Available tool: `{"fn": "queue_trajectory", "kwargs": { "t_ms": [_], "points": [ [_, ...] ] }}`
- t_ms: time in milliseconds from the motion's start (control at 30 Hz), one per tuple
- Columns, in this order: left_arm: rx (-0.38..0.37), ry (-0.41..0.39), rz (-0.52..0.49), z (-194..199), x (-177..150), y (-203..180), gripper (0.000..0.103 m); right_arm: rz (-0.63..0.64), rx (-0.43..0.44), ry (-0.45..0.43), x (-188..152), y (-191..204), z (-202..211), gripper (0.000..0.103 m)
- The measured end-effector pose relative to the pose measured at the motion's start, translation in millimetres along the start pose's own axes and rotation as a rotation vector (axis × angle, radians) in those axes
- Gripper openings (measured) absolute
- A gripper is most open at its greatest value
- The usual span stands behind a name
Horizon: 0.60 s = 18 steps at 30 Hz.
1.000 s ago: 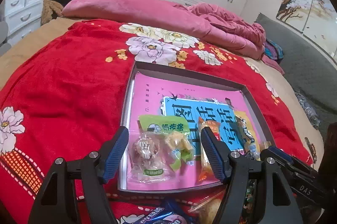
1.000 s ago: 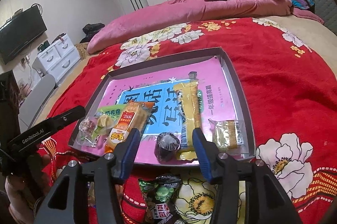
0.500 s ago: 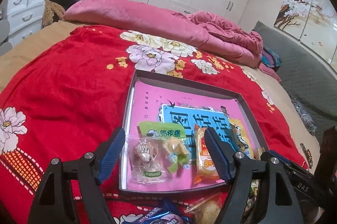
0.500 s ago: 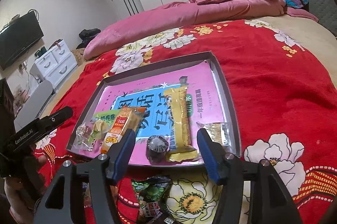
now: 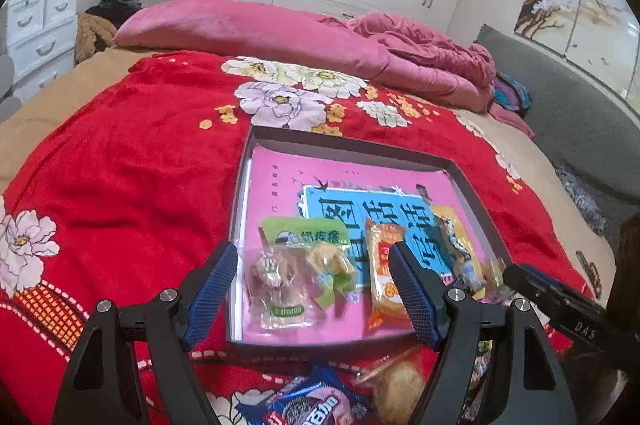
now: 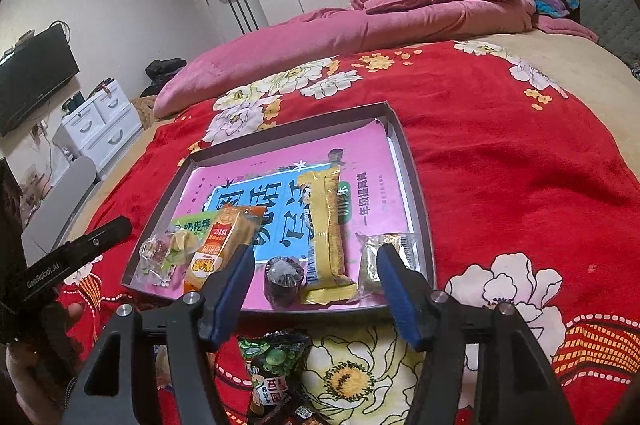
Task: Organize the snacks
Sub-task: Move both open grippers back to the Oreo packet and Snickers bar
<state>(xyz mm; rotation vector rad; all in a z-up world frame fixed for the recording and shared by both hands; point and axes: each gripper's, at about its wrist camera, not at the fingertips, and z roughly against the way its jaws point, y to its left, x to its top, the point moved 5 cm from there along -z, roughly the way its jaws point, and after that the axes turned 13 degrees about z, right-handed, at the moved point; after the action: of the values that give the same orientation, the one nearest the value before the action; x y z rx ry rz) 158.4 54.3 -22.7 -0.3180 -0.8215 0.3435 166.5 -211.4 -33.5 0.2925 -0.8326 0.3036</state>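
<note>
A shallow grey tray lined with a pink and blue sheet lies on the red floral blanket. In it lie a clear candy bag, an orange packet, a long yellow bar, a dark round sweet and a small clear packet. My left gripper is open and empty above the tray's near edge. My right gripper is open and empty, also at the near edge. A blue cookie pack, a wrapped bun and a green-black packet lie on the blanket outside the tray.
A pink duvet is heaped across the far side of the bed. White drawers stand at the left. A grey sofa runs along the right. White wardrobes line the back wall.
Both grippers have pulled back and up a little from the tray, so more of the room shows. The snacks in the tray have not moved.
</note>
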Motion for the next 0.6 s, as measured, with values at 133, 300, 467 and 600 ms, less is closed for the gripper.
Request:
{"fn": "queue_trajectory", "kwargs": {
  "t_ms": [133, 300, 467, 600],
  "points": [
    [0.004, 0.017, -0.025, 1, -6, -3, 0.079, 0.004, -0.004, -0.002, -1, 0, 3, 0.065],
    [0.014, 0.023, -0.05, 5, -13, -4, 0.079, 0.019, -0.01, -0.006, -2, 3, 7, 0.069],
    [0.023, 0.031, -0.069, 7, -16, -4, 0.079, 0.028, -0.016, -0.004, -4, 5, 11, 0.07],
    [0.027, 0.047, -0.069, 8, -19, 0, 0.079, 0.017, -0.012, -0.009, -6, 5, 15, 0.073]
  ]
}}
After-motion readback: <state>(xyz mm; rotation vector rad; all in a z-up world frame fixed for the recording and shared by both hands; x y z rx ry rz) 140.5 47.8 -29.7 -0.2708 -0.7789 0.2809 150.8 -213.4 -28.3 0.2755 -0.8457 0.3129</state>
